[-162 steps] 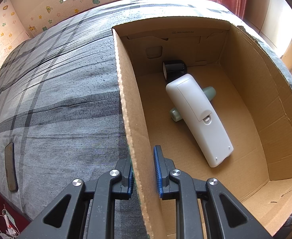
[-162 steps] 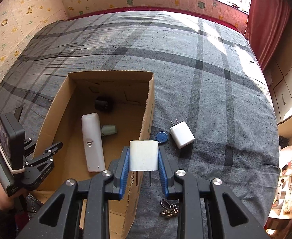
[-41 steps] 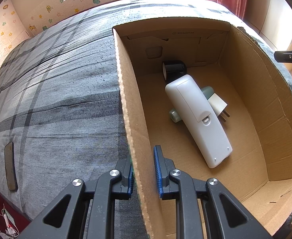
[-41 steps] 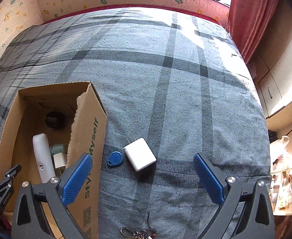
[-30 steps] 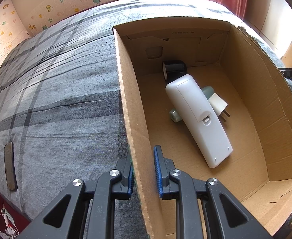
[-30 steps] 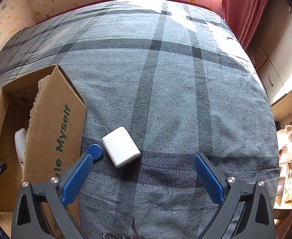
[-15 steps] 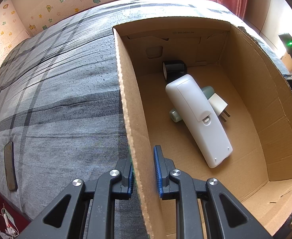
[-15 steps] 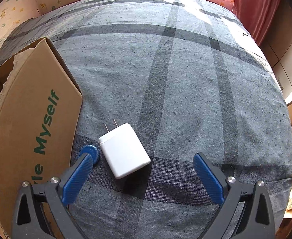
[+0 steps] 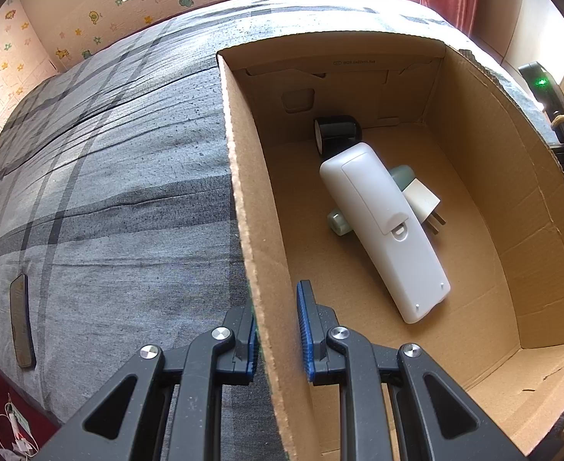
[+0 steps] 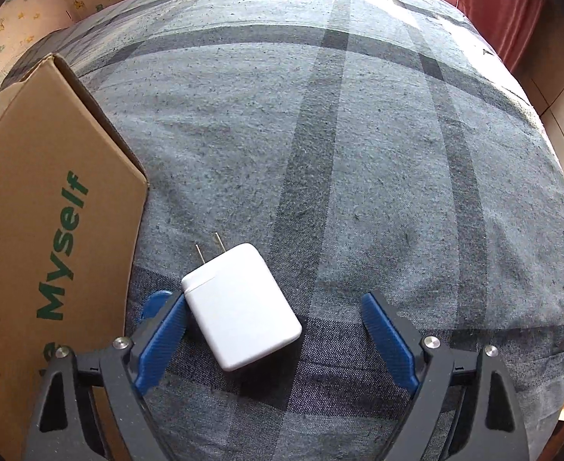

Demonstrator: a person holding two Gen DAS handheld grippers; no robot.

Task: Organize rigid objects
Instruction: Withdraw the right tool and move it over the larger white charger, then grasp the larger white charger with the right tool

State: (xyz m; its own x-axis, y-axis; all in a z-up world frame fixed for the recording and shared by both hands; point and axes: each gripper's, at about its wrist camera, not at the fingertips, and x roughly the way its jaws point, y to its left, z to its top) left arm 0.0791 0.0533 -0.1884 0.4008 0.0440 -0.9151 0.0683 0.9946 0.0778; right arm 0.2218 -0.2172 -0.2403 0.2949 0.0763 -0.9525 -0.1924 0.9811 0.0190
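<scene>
My left gripper (image 9: 278,322) is shut on the near left wall of the cardboard box (image 9: 251,238). Inside the box lie a white remote (image 9: 381,226), a pale green tube (image 9: 337,223) under it, a small white plug adapter (image 9: 422,199) and a black roll (image 9: 335,132). On the grey plaid bed cover a white charger (image 10: 241,303) lies flat, prongs pointing away. My right gripper (image 10: 274,330) hangs low over it with the charger between its jaws; the jaws are closing, the left pad close beside it, the right pad well apart. A blue tag (image 10: 155,303) peeks out behind the left finger.
The box's outer wall with green lettering (image 10: 51,246) stands just left of the right gripper. A dark flat object (image 9: 22,319) lies on the bed cover at the left edge. The other gripper's camera body with a green light (image 9: 543,88) shows beyond the box's right wall.
My right gripper has come down closer over the white charger and its jaws have narrowed a little. The left gripper and the box contents have stayed still.
</scene>
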